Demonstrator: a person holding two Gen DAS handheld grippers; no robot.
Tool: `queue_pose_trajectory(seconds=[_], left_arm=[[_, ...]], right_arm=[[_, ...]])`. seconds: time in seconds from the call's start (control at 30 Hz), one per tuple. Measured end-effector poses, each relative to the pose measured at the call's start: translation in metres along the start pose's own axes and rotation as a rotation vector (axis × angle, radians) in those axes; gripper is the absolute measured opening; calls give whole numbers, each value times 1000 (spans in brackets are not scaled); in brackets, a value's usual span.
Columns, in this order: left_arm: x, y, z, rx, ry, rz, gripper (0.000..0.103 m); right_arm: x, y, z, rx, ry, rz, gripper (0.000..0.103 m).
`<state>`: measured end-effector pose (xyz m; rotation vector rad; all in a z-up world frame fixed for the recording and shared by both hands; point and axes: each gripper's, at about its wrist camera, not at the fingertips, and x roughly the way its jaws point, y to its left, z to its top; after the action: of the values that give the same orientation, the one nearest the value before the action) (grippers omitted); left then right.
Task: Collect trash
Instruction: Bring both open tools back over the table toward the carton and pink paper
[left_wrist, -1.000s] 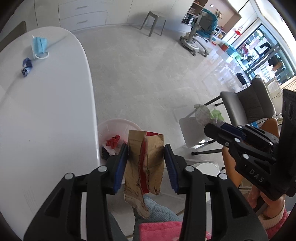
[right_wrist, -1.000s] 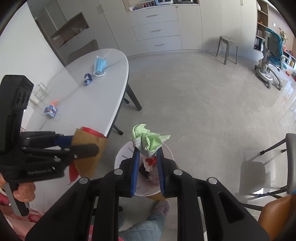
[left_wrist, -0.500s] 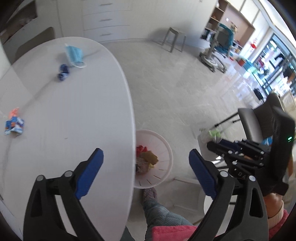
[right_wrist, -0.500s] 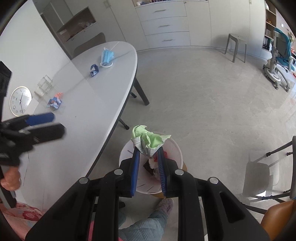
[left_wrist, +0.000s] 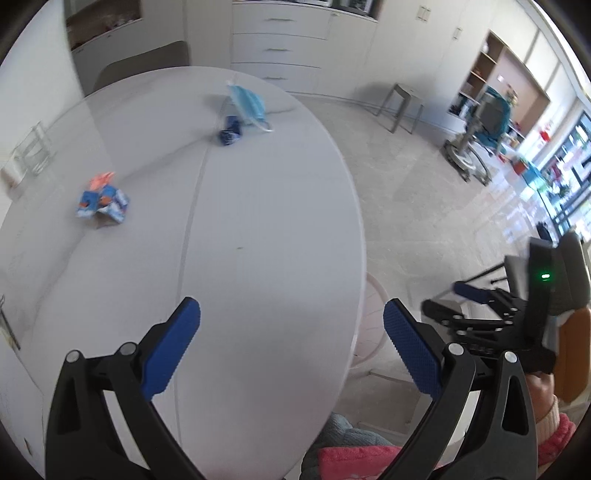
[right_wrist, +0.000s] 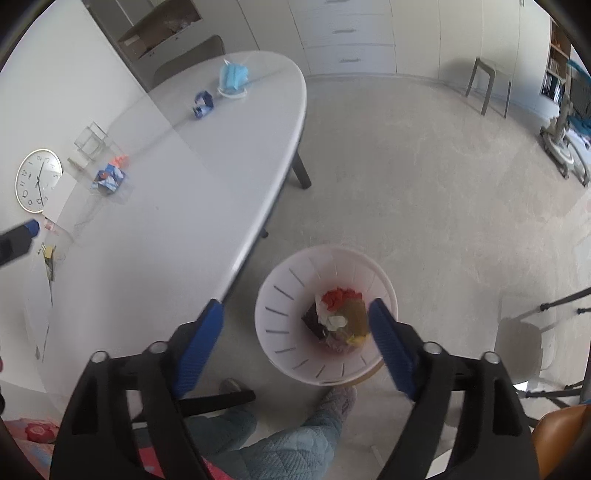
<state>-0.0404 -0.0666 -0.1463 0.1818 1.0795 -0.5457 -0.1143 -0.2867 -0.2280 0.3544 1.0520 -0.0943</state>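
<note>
My left gripper (left_wrist: 291, 310) hangs over the white oval table (left_wrist: 258, 221), jaws opening wide, nothing between them. On the table lie a crumpled blue and orange carton (left_wrist: 101, 201), a dark blue wrapper (left_wrist: 229, 134) and a blue face mask (left_wrist: 249, 105). My right gripper (right_wrist: 295, 310) is above the white bin (right_wrist: 280, 306) on the floor, its jaws also opening and empty. Red, brown and pale scraps (right_wrist: 341, 314) lie in the bin. The carton (right_wrist: 109, 177), wrapper (right_wrist: 203, 103) and mask (right_wrist: 232, 75) also show in the right wrist view.
A clock (right_wrist: 38, 181) and a clear holder (right_wrist: 92, 142) sit at the table's wall side. The person's leg and slipper (right_wrist: 340, 402) are beside the bin. A grey chair (right_wrist: 524, 347) stands to the right, a stool (right_wrist: 487, 85) farther back.
The left gripper let go of the brown and red paper bag, opened and swung over the table. The right gripper opened and its green and white wad is gone from the jaws.
</note>
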Motion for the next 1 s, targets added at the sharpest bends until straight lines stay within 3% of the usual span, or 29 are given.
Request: queue_pose_trajectory(seconds=[0.03, 0.2, 0.6, 1.0], left_arm=[[-3, 10, -2, -23, -10, 20, 95], [-10, 58, -5, -147, -29, 114, 95], [-2, 148, 22, -436, -53, 257, 95], [70, 224, 80, -930, 13, 328, 95]], right_arm=[[-5, 7, 6, -12, -17, -3, 96], [-20, 48, 37, -86, -79, 63, 100], [-5, 126, 101, -259, -120, 124, 100], [40, 161, 183, -355, -112, 176, 100]])
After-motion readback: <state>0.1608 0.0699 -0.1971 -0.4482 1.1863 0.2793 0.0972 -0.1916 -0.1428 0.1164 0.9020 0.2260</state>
